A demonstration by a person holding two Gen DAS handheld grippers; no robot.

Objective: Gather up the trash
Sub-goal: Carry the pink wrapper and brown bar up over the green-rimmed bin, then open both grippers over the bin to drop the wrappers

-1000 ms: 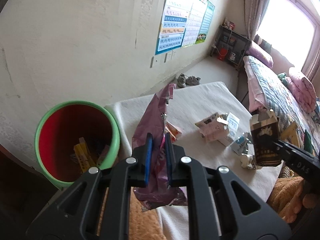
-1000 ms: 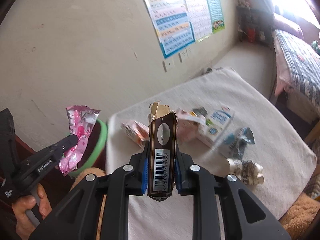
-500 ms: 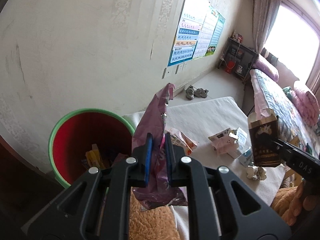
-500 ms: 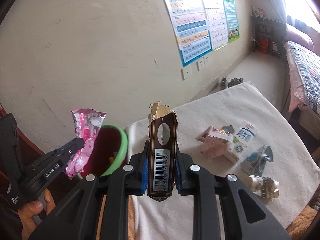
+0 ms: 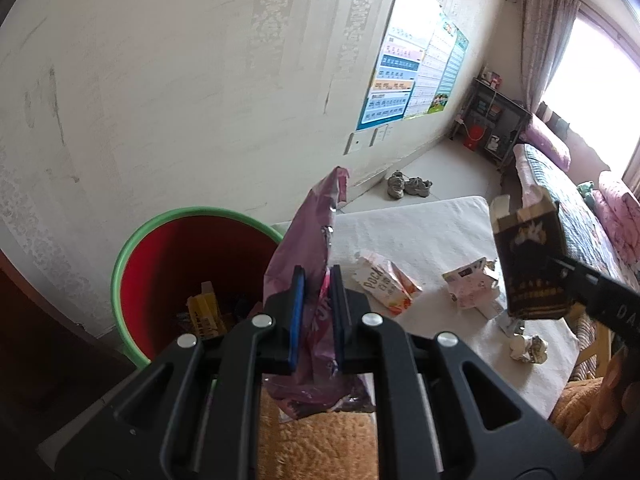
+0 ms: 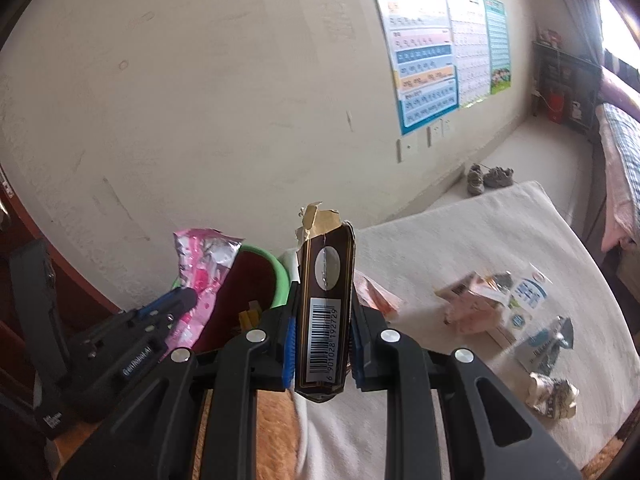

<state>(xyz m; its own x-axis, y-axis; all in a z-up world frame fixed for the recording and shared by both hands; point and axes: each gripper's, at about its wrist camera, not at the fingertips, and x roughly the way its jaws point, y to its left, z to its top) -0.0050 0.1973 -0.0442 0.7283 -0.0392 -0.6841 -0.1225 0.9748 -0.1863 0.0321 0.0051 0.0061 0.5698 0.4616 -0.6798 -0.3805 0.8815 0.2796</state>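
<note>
**Inspector:** The state of each hand-held gripper is to be recorded.

**Assistant:** The left hand-held gripper [image 5: 316,300] is clamped on a pink wrapper [image 5: 308,248], which is held upright between the blue pads [image 5: 297,312]. The right hand-held gripper [image 6: 323,338] is clamped on a dark brown carton [image 6: 326,300], held upright with its barcode facing the camera and its torn flap at the top.

**Inspector:** Where is the bin placed?

**Assistant:** A red bin with a green rim [image 5: 132,248] is seen on the floor against the wall, just beside the near corner of the table [image 5: 432,236]. Yellow packets [image 5: 204,312] are noted inside it. The pink wrapper is held just to the right of the bin's rim, over the table's edge. The carton is held well to the right of it, above the table.

**Inspector:** What is left on the table?

**Assistant:** On the white cloth are recorded an orange snack box [image 5: 386,286], a crumpled pink carton [image 5: 472,286], a white and blue milk carton [image 6: 524,300], a flattened blue pouch [image 6: 548,340] and a ball of crumpled paper [image 6: 552,394]. All lie apart from both grippers.

**Inspector:** Anything further?

**Assistant:** A pair of shoes [image 5: 408,188] is noted on the floor beyond the table, below the wall posters [image 5: 404,84].
</note>
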